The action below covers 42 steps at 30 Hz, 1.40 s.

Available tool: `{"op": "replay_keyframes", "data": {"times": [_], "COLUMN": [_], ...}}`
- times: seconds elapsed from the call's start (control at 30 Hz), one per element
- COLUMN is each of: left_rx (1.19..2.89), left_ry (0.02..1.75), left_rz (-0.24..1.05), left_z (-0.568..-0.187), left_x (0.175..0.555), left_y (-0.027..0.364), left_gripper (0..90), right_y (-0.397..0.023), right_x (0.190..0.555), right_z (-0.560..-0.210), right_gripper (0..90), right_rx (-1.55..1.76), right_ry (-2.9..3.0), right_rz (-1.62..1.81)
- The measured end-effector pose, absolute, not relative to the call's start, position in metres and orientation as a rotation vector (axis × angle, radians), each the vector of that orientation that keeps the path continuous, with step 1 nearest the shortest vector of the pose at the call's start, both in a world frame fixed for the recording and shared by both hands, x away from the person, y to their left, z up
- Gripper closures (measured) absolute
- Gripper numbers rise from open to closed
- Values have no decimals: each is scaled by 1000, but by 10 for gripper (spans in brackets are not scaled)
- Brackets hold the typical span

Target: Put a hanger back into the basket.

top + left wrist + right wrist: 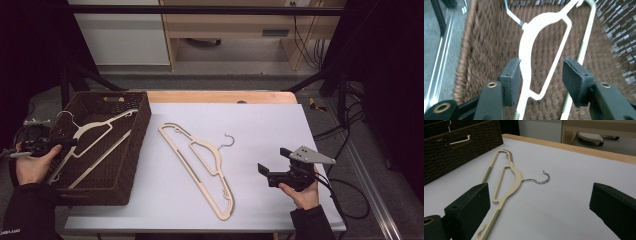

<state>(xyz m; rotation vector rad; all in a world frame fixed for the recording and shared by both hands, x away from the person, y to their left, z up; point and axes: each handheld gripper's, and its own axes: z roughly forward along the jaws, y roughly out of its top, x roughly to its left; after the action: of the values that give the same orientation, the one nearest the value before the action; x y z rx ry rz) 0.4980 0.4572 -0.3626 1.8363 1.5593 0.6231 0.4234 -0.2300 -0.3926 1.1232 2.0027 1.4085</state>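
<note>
A cream hanger lies slanted inside the brown woven basket at the table's left. My left gripper reaches over the basket's left rim. In the left gripper view its jaws stand apart around a loop of that hanger; the left pad is close against the hanger, the right pad is clear of it. A second cream hanger with a metal hook lies flat mid-table. My right gripper hovers open to its right, with nothing between the jaws but the hanger lying farther off.
The table is covered by a white sheet with a wooden edge at the back. The basket wall stands beyond the flat hanger in the right gripper view. Black frame bars and cables run along the table's right side.
</note>
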Motion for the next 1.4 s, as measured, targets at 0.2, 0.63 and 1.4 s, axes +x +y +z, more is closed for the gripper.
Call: {"op": "replay_keyframes", "data": {"times": [0.2, 0.63, 1.4], "left_rx": [1719, 1610, 1737], "left_ry": [1348, 986, 778], "left_rz": [673, 652, 528], "left_z": [-334, -315, -342], "left_x": [474, 436, 432], "left_y": [434, 356, 241], "left_gripper": [357, 99, 62], "right_y": [-230, -225, -183], "right_x": [423, 422, 435], "right_z": [-392, -389, -396], "right_gripper": [42, 47, 82], "right_rx": [1125, 1122, 1136], "right_ry": [1995, 1992, 2089], "right_rz": [1425, 1440, 1430]}}
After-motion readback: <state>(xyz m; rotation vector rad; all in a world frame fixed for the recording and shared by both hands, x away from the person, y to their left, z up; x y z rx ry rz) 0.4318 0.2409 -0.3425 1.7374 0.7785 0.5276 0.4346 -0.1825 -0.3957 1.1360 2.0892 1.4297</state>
